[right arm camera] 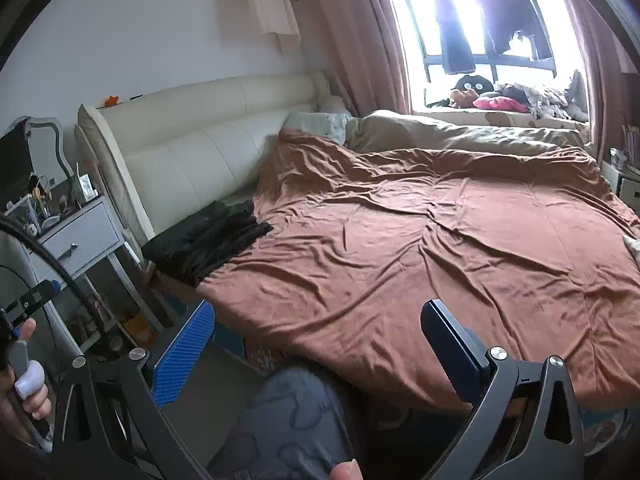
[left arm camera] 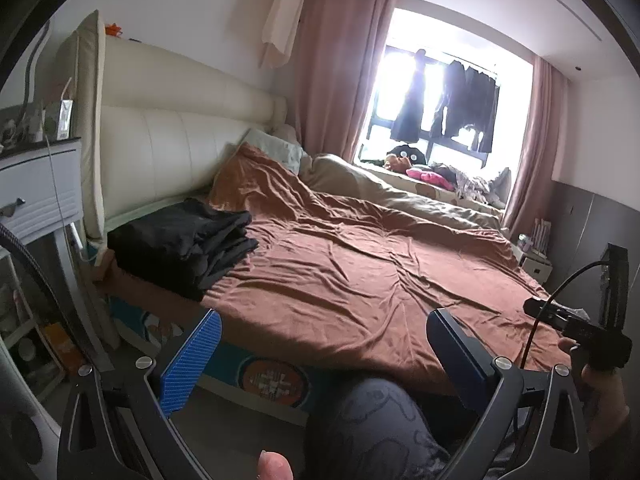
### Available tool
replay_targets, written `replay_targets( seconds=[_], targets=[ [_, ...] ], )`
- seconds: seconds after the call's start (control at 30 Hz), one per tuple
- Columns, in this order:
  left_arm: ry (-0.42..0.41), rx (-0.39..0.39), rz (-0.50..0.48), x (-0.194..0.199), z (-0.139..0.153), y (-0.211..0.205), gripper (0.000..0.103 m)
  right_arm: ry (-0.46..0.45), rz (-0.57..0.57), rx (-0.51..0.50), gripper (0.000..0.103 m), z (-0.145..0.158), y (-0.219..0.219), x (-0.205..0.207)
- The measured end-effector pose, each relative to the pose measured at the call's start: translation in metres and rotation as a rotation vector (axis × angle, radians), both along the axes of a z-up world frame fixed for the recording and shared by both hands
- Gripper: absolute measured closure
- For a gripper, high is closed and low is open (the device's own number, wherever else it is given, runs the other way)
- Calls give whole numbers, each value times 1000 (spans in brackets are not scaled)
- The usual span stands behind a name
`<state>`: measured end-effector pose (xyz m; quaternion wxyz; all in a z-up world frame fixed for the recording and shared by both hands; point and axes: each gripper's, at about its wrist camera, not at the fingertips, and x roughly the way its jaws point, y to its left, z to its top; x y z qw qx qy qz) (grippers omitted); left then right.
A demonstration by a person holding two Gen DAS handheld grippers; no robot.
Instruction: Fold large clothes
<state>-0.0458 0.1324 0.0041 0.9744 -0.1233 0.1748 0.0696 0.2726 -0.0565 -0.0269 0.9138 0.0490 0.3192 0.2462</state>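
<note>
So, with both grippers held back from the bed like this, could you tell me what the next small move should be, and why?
Probably bring the left gripper forward and left toward the black folded clothes near the headboard. Both it and the right gripper are open and empty, short of the brown bedspread, and that pile is the only garment on the spread.

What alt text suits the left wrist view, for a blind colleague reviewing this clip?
A folded black garment pile lies on a rumpled brown bedsheet near the cream padded headboard. The open left tool hovers empty before the bed.
</note>
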Motion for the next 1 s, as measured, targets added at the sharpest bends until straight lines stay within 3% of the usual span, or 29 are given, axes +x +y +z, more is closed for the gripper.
replay_targets(
  seconds=[0.33, 1.0],
  targets=[
    [62, 33, 4, -7, -29, -7, 0, -56, -51, -31, 0, -13, -13, -35],
    [60, 71, -8, -8, -28, -12, 0, -39, -17, -20, 0, -23, -4, -40]
  ],
)
